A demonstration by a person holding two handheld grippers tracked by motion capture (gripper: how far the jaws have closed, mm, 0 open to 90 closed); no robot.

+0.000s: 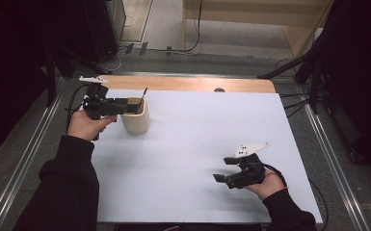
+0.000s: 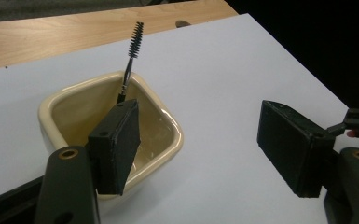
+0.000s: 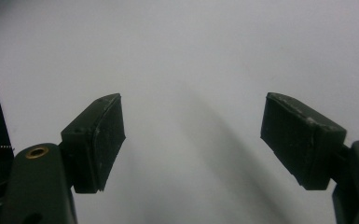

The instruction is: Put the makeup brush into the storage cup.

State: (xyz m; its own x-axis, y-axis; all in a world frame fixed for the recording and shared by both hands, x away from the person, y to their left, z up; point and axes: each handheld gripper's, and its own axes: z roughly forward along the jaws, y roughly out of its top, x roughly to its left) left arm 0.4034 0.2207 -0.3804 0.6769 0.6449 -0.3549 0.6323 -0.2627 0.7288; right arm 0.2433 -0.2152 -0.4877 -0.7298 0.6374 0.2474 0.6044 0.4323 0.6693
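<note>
On the far left part of the white sheet [image 1: 197, 154] that covers the table stands a cream, square-mouthed cup [image 1: 136, 118], with a bare strip of wooden tabletop [image 1: 192, 83] just behind it. A thin black brush [image 2: 131, 51] with a bristled tip leans upright inside the cup against its far wall, the bristles rising above the rim. The left gripper [image 1: 125, 106] is held in the person's left hand [image 1: 86, 124] at the cup's near-left side; its jaws are spread wide and grasp nothing, one jaw hanging over the cup's mouth and the other out over the bare sheet. The right gripper [image 1: 221, 169], held in the right hand [image 1: 267, 183], hovers well apart over the near right part of the sheet, jaws likewise released and empty.
</note>
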